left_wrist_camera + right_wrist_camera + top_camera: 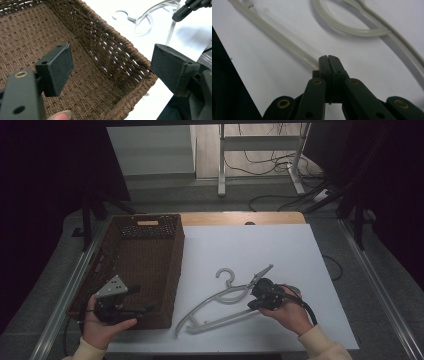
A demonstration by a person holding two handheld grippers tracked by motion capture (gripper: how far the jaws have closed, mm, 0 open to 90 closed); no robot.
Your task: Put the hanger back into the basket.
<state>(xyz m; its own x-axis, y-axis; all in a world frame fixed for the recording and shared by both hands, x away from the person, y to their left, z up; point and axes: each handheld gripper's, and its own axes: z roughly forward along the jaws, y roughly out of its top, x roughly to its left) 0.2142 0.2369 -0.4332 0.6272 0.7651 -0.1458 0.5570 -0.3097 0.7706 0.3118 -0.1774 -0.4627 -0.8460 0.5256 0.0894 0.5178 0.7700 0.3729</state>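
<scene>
— Where's the hanger (220, 297) relative to the basket (165, 270)?

— Just beside it, on the white sheet (280, 250) off the basket's long wall, hook end pointing away from the person. It lies mostly flat, though the end nearest the right gripper (256, 301) may be a little off the sheet; the high view is too small to be sure.

— And that right gripper?

— Its jaws are pressed together, clamped on the hanger's lower bar. The right gripper view shows the pale bar (287, 43) running straight into the closed tips.

— The left gripper (142, 310)?

— Over the basket's near corner, held in the person's left hand (102, 327). Its jaws stand wide apart with nothing between them; in the left gripper view one pad (58, 68) hangs over the woven floor, the other (172, 68) just outside the basket's rim.
</scene>
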